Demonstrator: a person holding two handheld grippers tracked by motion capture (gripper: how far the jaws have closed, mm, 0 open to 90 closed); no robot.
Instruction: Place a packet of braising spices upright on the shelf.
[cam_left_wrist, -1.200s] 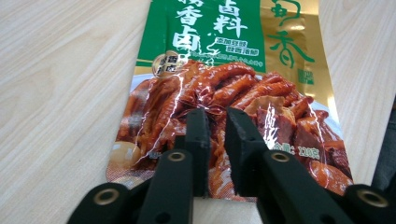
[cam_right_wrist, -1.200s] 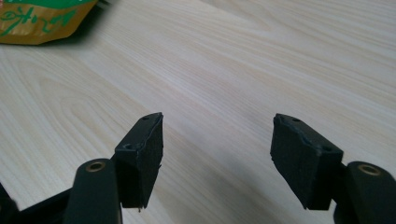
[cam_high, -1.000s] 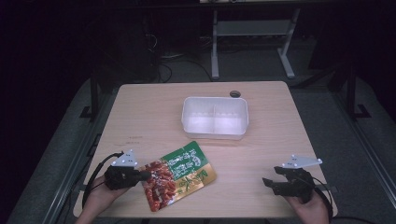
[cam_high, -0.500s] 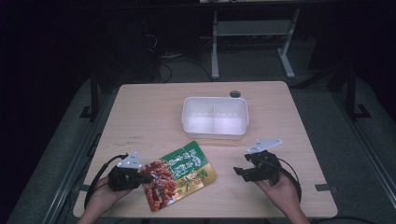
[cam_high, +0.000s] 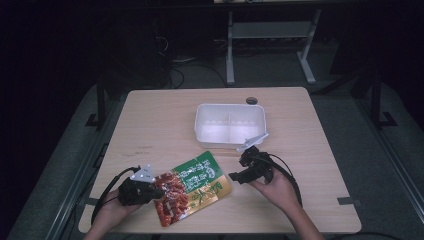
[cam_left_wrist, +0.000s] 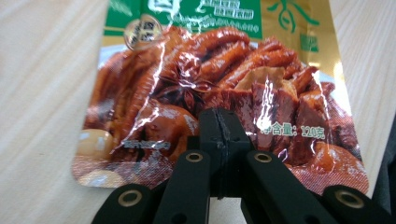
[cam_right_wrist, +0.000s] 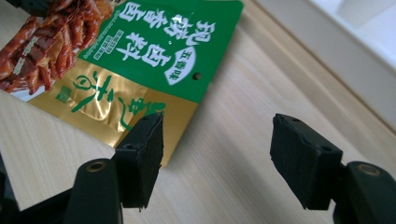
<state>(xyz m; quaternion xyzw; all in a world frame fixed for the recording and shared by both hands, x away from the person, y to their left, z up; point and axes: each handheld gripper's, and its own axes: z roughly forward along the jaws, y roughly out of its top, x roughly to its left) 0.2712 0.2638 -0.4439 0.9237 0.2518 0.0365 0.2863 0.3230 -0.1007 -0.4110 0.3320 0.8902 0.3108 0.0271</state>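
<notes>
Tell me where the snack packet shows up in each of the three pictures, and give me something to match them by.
High view: the snack packet lies on the table's near side, left of centre.
Left gripper view: it covers the upper middle, with the left tool shut on its red end.
Right gripper view: upper left, beyond the open right tool.
Shared landmark: the packet's green printed panel.

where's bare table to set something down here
Free: the left half of the table beside the tray, the strip right of the tray, and the front right corner. Crowded: the front middle, with the pouch between left gripper and right gripper.
</notes>
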